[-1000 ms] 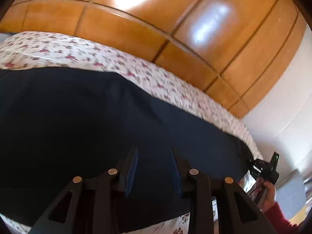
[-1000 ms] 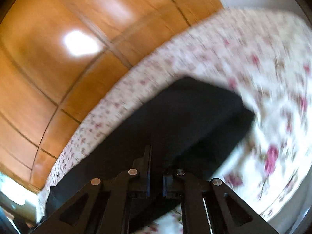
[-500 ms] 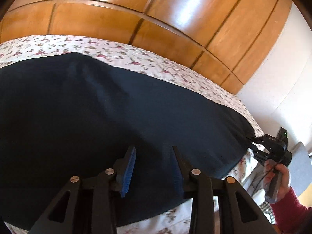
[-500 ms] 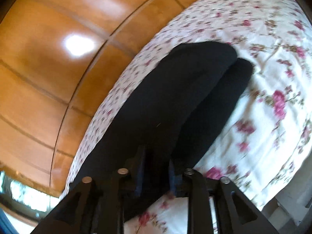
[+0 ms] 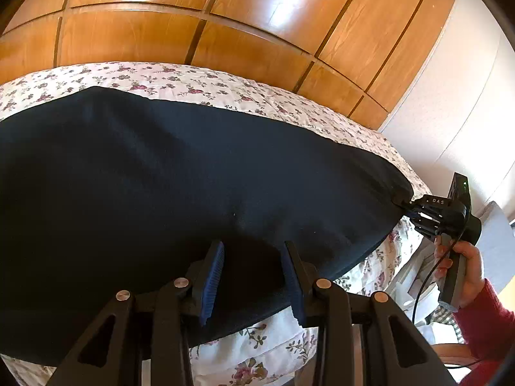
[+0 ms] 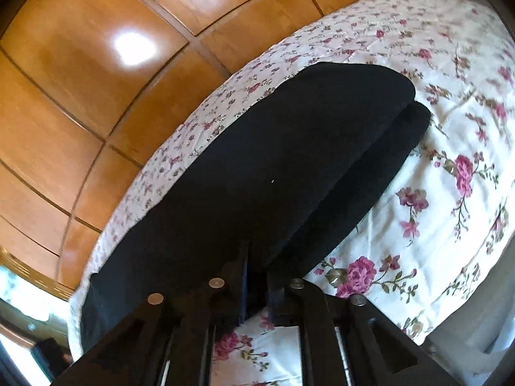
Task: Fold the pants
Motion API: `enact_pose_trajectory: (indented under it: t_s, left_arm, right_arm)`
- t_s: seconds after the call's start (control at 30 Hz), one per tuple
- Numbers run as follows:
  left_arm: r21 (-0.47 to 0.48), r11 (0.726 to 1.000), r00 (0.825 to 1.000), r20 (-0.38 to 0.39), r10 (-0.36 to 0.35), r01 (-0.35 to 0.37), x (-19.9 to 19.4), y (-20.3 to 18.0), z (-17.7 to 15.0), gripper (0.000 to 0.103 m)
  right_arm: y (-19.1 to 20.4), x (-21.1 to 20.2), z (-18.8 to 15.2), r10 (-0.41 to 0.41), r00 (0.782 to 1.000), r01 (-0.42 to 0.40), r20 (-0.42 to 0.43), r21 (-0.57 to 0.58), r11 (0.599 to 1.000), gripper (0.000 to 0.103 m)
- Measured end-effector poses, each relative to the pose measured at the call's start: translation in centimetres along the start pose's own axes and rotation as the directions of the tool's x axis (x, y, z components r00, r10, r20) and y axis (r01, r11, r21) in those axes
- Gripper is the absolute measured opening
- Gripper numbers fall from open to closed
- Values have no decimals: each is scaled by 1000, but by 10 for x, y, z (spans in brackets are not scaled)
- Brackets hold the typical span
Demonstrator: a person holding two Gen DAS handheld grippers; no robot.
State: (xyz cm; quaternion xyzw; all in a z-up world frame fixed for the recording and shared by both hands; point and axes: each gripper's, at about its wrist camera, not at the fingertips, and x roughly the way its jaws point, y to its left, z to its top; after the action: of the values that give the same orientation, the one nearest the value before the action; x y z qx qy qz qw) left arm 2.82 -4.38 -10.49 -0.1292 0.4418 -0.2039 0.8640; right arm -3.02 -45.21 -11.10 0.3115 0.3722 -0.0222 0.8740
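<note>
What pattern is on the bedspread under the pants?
Pink flowers on white bedspread; right wrist view.

Pants (image 5: 180,180) lie spread on the bed (image 5: 199,87), with a wooden wardrobe (image 5: 225,16) behind the bed. The left tongs (image 5: 252,257) stand over the near edge of the pants. The right tongs (image 5: 406,205) are at the pants' right end, a hand (image 5: 463,267) behind them.

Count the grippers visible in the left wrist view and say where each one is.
2. The left gripper stands at bottom centre, jaws apart over the dark pants. The right gripper is at the right edge, pinching the pants' end, held by a hand.
</note>
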Motion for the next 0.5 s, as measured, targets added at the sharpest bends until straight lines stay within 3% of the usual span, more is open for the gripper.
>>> enact_pose_trajectory:
  t_s: [0.13,0.2,0.33,0.43,0.5]
  left_arm:
    - [-33,999,1000,14,-19,19,-7,7,11,36]
    - [-43,999,999,48,6,-4,-14,13,21,36]
    - [-58,995,992,93,88,-82,-26,31,48,36]
    - [-73,985,982,97,163,-156,-28,47,70,36]
    - [-86,977,975,84,204,-197,-24,61,83,36]
  right_arm:
    - [-4,-15,2,-24,999,22,49,33,999,25]
    - [-9,-22,4,-36,996,32,83,47,998,37]
    - [-17,-28,9,-100,988,91,118,84,992,40]
    - [11,-48,6,-250,933,271,259,-48,962,40]
    - [43,-57,4,-225,907,298,355,-168,940,40]
